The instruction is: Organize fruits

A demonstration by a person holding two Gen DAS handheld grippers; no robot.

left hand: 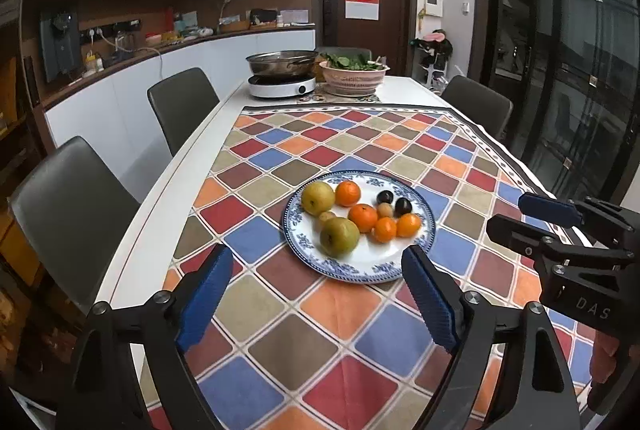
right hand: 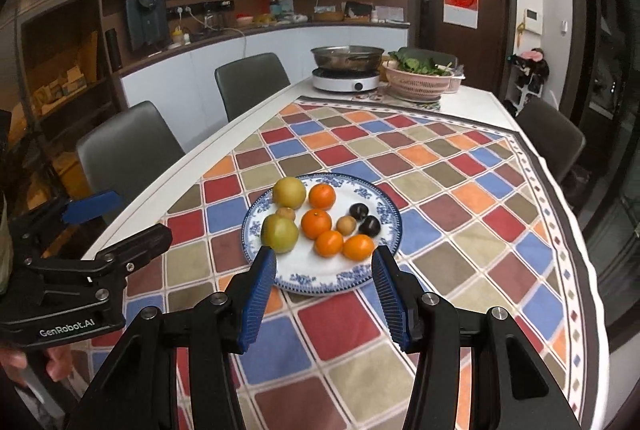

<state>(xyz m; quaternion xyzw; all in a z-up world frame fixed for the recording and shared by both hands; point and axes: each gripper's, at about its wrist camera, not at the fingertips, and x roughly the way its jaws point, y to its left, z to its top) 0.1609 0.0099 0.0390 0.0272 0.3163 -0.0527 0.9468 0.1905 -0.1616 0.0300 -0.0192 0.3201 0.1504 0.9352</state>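
Both tongs, left (left hand: 316,296) and right (right hand: 324,294), wide open, empty; fruit plate (left hand: 352,272) just beyond; hotpot (left hand: 282,64), chairs farther.

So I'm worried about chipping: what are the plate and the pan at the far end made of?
The plate looks like glazed ceramic: glossy white with a blue printed rim. The pan looks like stainless steel: silvery and reflective.

glossy glazed plate (left hand: 416,258) on a matt woven cloth (left hand: 352,146); shiny metal pan (left hand: 280,64); ribbed rubbery fingers (right hand: 260,294).
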